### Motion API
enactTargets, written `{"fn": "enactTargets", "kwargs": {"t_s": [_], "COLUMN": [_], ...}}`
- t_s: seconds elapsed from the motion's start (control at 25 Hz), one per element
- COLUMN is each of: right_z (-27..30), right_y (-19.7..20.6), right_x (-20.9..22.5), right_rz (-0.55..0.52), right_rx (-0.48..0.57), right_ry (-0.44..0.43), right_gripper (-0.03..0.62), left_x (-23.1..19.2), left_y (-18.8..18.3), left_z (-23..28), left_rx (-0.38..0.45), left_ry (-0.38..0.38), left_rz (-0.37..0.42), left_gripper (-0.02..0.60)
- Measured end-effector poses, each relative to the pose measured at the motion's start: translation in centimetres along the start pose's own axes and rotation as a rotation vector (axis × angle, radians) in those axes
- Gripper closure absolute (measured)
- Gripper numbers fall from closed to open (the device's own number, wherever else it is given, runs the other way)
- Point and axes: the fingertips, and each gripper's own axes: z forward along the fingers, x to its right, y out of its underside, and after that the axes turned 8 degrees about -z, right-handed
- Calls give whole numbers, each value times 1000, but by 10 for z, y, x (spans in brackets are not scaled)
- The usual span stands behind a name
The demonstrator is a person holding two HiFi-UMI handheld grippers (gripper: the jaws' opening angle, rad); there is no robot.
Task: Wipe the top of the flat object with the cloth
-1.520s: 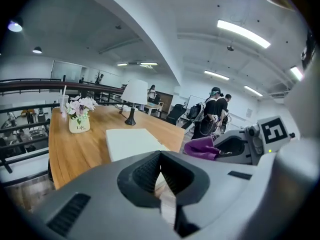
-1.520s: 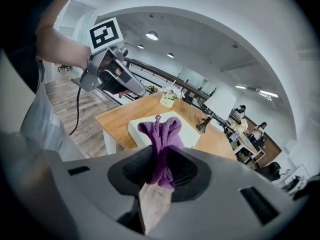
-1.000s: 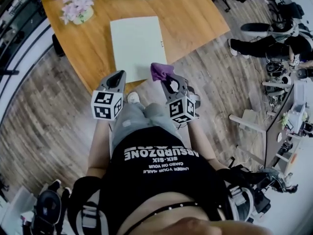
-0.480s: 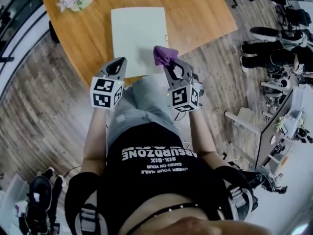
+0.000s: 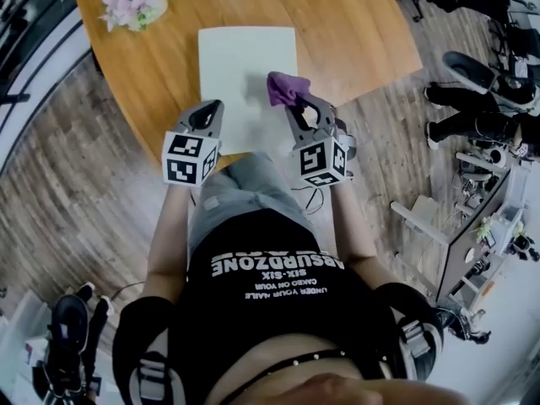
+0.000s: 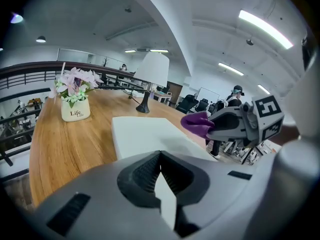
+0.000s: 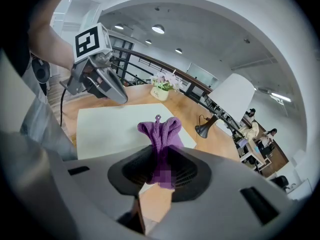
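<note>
The right gripper point(image 7: 160, 156) is squeezed tight on the purple cloth point(image 7: 160, 133); the cloth sticks out in a bunch past its tips.

The flat object point(image 5: 245, 66) is a white sheet-like slab; it lies on the wooden counter point(image 5: 354, 32), right in front of the person. Its long side runs away from the person, toward the far edge of the counter; its short side runs left to right.

In the head view the cloth is over the right side of the flat object, about halfway along it; so most of the white top lies to the left of the cloth, with some more ahead of it and some back toward the person. It looks like the cloth is just above the top and not pressed on it, but the views are too poor to be sure.

The left gripper point(image 6: 160, 159) is closed with nothing in it; it sits by the near left side of the flat object and is not touching the cloth.

The right gripper is the one with the cloth and it is already over the slab; I think the next move is to go down onto the top and then sweep left across it.
</note>
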Motion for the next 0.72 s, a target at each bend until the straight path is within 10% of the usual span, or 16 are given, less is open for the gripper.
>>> {"fn": "enactTargets", "kwargs": {"t_s": [0.72], "right_z": [91], "right_y": [7], "right_x": [91], "right_rz": [-77], "right_rx": [-40], "right_ry": [1], "right_gripper": [493], "left_x": [-36], "left_y": [-6], "left_z": [44], "left_rx": [-113], "left_ry": [-20], "left_rz": [23], "left_gripper": [565]}}
